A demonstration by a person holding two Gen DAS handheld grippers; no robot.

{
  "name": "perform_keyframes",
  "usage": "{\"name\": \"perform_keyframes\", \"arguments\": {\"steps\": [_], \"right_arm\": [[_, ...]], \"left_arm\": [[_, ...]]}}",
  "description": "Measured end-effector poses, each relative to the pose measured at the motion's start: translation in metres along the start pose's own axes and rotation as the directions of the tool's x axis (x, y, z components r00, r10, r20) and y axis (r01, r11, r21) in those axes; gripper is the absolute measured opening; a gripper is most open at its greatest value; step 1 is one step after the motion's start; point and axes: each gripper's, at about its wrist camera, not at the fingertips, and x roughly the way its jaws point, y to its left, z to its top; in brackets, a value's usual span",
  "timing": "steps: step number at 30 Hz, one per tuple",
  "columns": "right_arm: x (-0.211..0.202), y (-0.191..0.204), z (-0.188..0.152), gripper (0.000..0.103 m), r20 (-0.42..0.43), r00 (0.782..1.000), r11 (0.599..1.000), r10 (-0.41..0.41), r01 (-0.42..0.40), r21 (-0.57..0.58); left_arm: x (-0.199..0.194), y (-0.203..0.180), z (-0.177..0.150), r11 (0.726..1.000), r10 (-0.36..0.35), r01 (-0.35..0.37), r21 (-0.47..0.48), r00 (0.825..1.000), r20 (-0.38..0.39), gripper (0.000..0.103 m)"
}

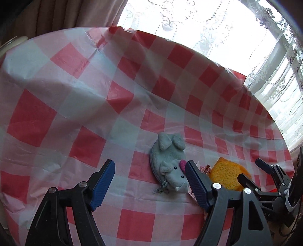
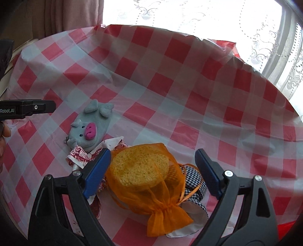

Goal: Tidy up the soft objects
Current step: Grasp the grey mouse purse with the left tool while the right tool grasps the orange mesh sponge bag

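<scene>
A grey plush pig pouch (image 1: 168, 166) with a pink snout lies on the checked tablecloth (image 1: 75, 94). My left gripper (image 1: 150, 163) hangs open over it; the pouch sits between the blue pads, close to the right one. An orange mesh bag (image 2: 144, 179) holding yellow sponge discs lies between the open jaws of my right gripper (image 2: 152, 151), not pinched. Under the bag lie a black-and-white checked fabric piece (image 2: 197, 181) and a red floral fabric piece (image 2: 79, 155). The pig (image 2: 90, 128) rests just left of them.
The round table's far edge (image 2: 189, 36) runs along a lace-curtained window (image 2: 189, 13). A brown curtain (image 1: 66, 13) hangs at the back left. One finger of the left gripper (image 2: 37, 107) and a person's hand (image 2: 3, 132) show at the left edge of the right wrist view.
</scene>
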Motion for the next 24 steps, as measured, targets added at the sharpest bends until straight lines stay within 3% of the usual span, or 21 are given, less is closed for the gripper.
{"name": "perform_keyframes", "arguments": {"steps": [7, 15, 17, 24], "right_arm": [[0.021, 0.027, -0.015, 0.093, -0.033, 0.999, 0.990, -0.015, 0.011, -0.139], [0.028, 0.017, -0.024, 0.093, -0.018, 1.000, 0.997, 0.003, -0.005, -0.080], [0.028, 0.020, -0.025, 0.084, -0.005, 1.000, 0.997, 0.001, -0.002, -0.081], [0.025, 0.017, -0.030, 0.083, 0.016, 1.000, 0.998, -0.007, 0.008, -0.062]], "left_arm": [[0.044, -0.024, 0.000, 0.999, 0.035, -0.033, 0.036, 0.998, -0.055, 0.077], [0.078, -0.038, -0.016, 0.993, 0.090, -0.082, 0.082, 0.991, -0.101, 0.083], [0.080, -0.037, -0.019, 0.994, 0.081, -0.073, 0.086, 0.993, -0.090, 0.083], [0.073, -0.049, -0.026, 0.982, 0.047, -0.039, 0.183, 0.998, -0.040, 0.046]]}}
